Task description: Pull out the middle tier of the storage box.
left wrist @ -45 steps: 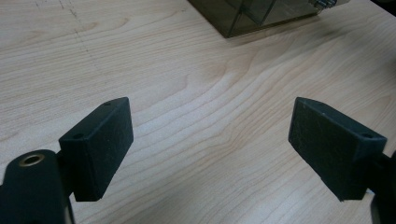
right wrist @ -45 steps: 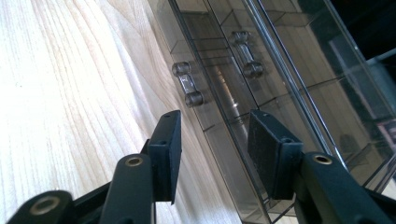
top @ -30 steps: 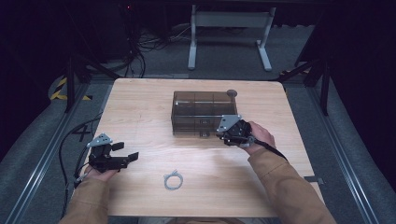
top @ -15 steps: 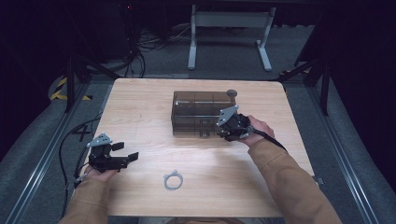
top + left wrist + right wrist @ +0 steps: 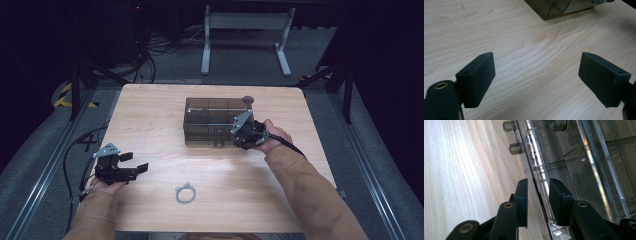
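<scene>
In the high view, a smoky clear plastic box (image 5: 212, 120) sits mid-surface on the pale wooden surface (image 5: 150, 115). The right gripper (image 5: 239, 135) is at the box's right front corner. The left gripper (image 5: 137, 167) rests near the left edge, and a small wire ring (image 5: 185, 193) lies near the front.

In the left gripper view, its jaws stand wide apart with nothing between them.

In the right gripper view, the jaws have just been closing around the box's thin front edge (image 5: 537, 192), with gaps still visible.

No writing can be read.

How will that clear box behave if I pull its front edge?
The clear box looks rigid, thin-walled plastic, so probably light and apt to slide on the smooth table. The right gripper, jaws closing around the thin lid edge, may slip on glossy plastic.
</scene>
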`<state>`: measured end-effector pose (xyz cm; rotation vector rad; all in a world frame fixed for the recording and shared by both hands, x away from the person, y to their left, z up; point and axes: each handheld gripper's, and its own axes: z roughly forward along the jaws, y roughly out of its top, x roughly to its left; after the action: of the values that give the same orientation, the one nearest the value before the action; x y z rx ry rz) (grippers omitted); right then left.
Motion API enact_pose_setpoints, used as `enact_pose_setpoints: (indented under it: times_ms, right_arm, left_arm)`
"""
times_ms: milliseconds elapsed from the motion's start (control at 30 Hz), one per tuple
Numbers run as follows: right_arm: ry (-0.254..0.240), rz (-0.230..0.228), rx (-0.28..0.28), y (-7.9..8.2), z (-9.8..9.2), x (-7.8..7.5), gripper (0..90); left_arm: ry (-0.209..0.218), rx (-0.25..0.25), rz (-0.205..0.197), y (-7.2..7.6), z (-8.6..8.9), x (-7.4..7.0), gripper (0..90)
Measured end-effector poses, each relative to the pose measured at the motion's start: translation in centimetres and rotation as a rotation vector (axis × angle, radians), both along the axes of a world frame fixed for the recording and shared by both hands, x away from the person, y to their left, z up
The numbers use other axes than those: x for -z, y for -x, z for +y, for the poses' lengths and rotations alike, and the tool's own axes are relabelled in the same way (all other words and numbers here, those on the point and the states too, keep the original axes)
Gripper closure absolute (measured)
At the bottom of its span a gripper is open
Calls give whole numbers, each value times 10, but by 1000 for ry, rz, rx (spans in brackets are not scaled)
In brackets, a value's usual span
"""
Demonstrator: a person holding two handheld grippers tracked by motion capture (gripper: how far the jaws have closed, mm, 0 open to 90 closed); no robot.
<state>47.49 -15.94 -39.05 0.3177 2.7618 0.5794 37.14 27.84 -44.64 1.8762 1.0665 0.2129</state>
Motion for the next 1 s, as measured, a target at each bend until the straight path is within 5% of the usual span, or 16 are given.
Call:
enact_pose_setpoints:
  times_ms: [1000]
  right_arm:
    - [92, 62, -37, -2, 6, 5, 784]
  left_arm:
    - [-4, 1, 2, 0, 0, 1, 148]
